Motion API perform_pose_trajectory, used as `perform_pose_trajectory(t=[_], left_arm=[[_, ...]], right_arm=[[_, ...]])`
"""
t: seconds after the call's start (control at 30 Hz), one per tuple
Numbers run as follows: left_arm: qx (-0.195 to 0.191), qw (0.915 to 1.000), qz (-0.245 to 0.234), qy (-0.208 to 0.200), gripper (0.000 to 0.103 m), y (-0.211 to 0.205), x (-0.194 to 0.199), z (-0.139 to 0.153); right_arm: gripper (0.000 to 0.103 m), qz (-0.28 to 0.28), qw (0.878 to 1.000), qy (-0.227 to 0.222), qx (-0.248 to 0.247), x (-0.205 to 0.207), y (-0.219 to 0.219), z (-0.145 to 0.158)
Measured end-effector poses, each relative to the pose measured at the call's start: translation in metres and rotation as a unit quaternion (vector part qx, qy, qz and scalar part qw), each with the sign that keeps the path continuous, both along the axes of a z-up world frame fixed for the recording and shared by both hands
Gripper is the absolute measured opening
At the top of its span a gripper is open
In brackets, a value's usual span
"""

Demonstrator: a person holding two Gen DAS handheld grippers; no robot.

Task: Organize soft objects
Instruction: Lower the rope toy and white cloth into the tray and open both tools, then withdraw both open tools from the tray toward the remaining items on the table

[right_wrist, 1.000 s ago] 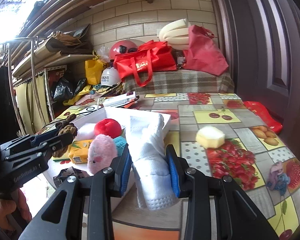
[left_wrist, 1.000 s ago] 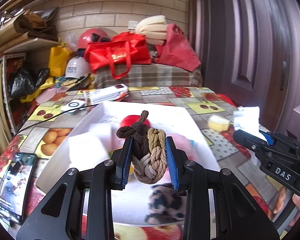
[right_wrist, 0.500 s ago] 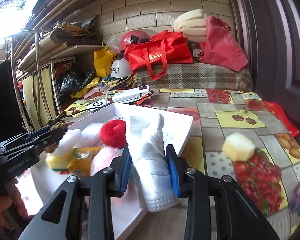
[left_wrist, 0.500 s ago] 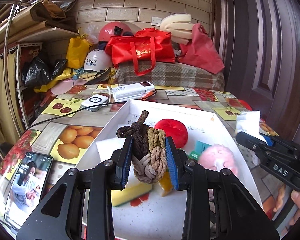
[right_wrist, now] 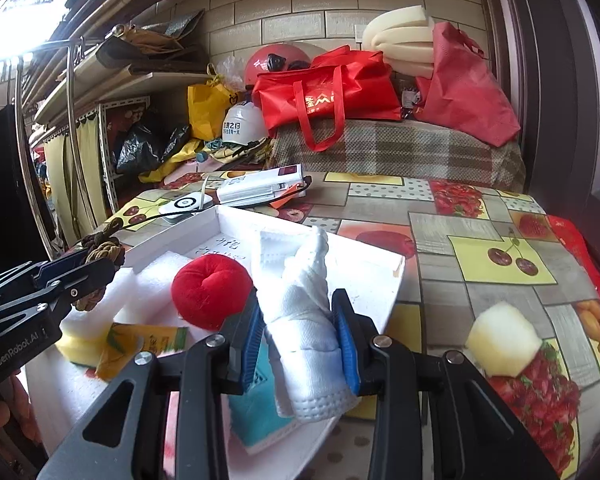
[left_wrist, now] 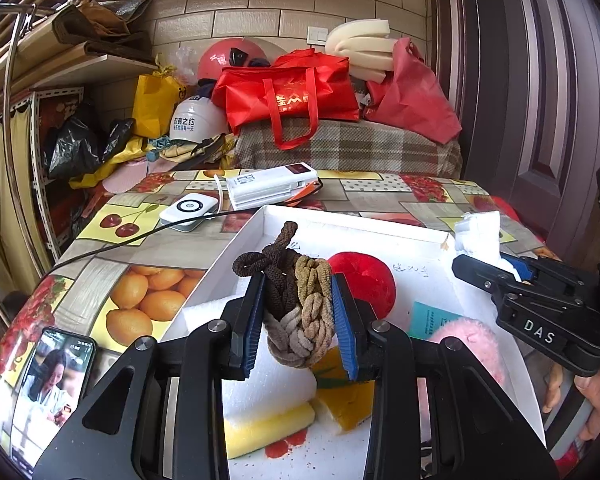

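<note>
My left gripper (left_wrist: 298,320) is shut on a braided bundle of brown and tan hair ties (left_wrist: 298,304), held over the white box (left_wrist: 260,224). My right gripper (right_wrist: 300,330) is shut on a folded white cloth (right_wrist: 300,300), above the box's right side (right_wrist: 396,276). Inside the box lie a red plush ball (left_wrist: 366,278), a pink fluffy ball (left_wrist: 472,344), white foam blocks (right_wrist: 140,292), a yellow sponge (left_wrist: 268,426), an orange-yellow packet (right_wrist: 140,344) and a teal packet (right_wrist: 256,404). In the left wrist view the right gripper (left_wrist: 492,268) comes in from the right with the cloth (left_wrist: 478,232).
A pale yellow foam piece (right_wrist: 504,338) lies on the fruit-print tablecloth right of the box. A phone (left_wrist: 48,384) rests at the near left, a white charger with cable (left_wrist: 188,208) and a power bank (left_wrist: 272,188) behind the box. Bags and helmets pile up at the back.
Both grippers have shifted sideways over the box with their loads still held. The right one now sits over the box instead of beside it; more of the box's contents shows.
</note>
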State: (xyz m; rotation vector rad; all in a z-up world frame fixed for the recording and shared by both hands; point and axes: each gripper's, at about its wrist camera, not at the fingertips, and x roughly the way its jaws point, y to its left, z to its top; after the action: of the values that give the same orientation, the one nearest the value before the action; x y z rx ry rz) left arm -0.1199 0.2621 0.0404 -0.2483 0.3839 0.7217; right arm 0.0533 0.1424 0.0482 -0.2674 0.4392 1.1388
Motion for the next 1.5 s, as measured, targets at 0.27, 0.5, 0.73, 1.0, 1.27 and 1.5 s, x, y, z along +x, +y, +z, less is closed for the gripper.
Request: perform_pose_trajectory(t=[0.27, 0.5, 0.73, 1.0, 1.27, 1.5], left_arm=[[0.025, 0.9994, 0.021, 0.007, 0.059, -0.004, 0.002, 0.0], [0.065, 0.9971, 0.034, 0.018, 0.103, -0.015, 0.004, 0.0], [0.056, 0.9973, 0.048, 0.003, 0.103, -0.012, -0.005, 0.0], [0.062, 0.9967, 0.051, -0.01, 0.103, -0.017, -0.011, 0.003], [0.064, 0.996, 0.054, -0.03, 0.103, -0.025, -0.017, 0.006], [0.072, 0.9962, 0.034, -0.033, 0.103, -0.041, -0.015, 0.008]], right_arm=[[0.044, 0.011, 1.0, -0.022, -0.006, -0.007, 0.009, 0.001], [0.091, 0.009, 0.999, -0.041, -0.008, -0.012, 0.011, 0.002], [0.092, -0.002, 0.999, -0.041, 0.003, -0.011, 0.008, 0.004], [0.103, -0.02, 0.998, -0.047, 0.026, -0.011, -0.001, 0.007], [0.103, -0.032, 0.997, -0.047, 0.045, -0.012, -0.017, 0.008], [0.103, -0.054, 0.993, -0.082, 0.057, -0.026, -0.048, 0.011]])
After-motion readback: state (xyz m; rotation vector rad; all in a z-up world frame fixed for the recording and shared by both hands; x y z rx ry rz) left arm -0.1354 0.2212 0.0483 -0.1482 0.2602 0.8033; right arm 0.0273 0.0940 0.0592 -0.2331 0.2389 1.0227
